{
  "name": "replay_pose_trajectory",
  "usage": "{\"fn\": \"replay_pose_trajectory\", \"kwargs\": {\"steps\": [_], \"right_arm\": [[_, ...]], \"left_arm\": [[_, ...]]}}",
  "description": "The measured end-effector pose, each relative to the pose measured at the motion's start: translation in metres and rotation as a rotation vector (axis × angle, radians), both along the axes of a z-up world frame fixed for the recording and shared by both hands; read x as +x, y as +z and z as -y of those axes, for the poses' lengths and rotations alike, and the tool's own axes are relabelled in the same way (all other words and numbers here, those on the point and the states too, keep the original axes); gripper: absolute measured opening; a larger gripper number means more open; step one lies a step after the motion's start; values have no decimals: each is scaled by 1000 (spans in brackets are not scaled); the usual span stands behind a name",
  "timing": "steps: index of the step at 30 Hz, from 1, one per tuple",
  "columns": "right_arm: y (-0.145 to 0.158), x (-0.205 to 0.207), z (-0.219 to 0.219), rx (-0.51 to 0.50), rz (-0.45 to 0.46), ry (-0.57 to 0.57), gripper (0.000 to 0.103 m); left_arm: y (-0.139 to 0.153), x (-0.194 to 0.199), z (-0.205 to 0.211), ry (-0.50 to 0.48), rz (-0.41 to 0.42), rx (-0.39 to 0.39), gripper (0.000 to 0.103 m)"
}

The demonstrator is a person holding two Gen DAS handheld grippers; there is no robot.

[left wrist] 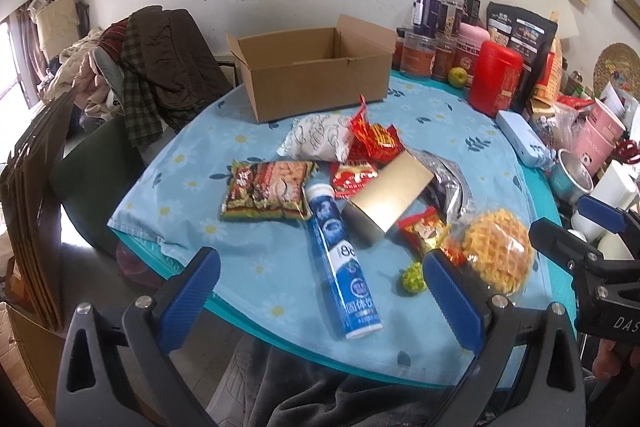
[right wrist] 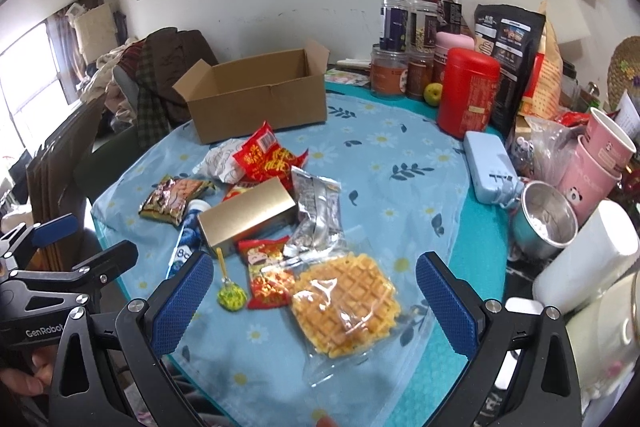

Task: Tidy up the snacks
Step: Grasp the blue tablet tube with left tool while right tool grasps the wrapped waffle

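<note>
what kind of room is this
Most likely a lived-in home dining or living room. A round table with a daisy-print cloth holds snacks and an open cardboard box, jars and pink cups crowd one edge, and clothes are heaped over a chair behind.

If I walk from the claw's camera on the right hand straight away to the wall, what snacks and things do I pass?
Near to far in the right wrist view: waffle in its clear bag → silver foil packet → red crinkly snack bag → open cardboard box.
</note>
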State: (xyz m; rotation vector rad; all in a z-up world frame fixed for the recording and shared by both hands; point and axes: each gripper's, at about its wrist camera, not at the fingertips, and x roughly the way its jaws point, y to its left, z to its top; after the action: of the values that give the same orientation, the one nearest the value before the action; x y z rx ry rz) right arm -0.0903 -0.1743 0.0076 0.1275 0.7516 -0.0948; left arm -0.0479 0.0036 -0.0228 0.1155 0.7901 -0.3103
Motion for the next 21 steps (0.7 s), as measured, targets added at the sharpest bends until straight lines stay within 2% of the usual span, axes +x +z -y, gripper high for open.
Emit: {"fn": "replay_pose_trajectory", "kwargs": {"steps": [13,16,21], "right_arm": [[-42,-10,15,55,-63,22,103],[-48,-8,18,50,-67,31,103],[-58,0,23,52,-79,58,103]], "left_arm": [[-34,7,16,-59,-74,16,97],[-40,12,20,-63,-92,20,92],[-54,27,23,-66,-146,12,76]]}}
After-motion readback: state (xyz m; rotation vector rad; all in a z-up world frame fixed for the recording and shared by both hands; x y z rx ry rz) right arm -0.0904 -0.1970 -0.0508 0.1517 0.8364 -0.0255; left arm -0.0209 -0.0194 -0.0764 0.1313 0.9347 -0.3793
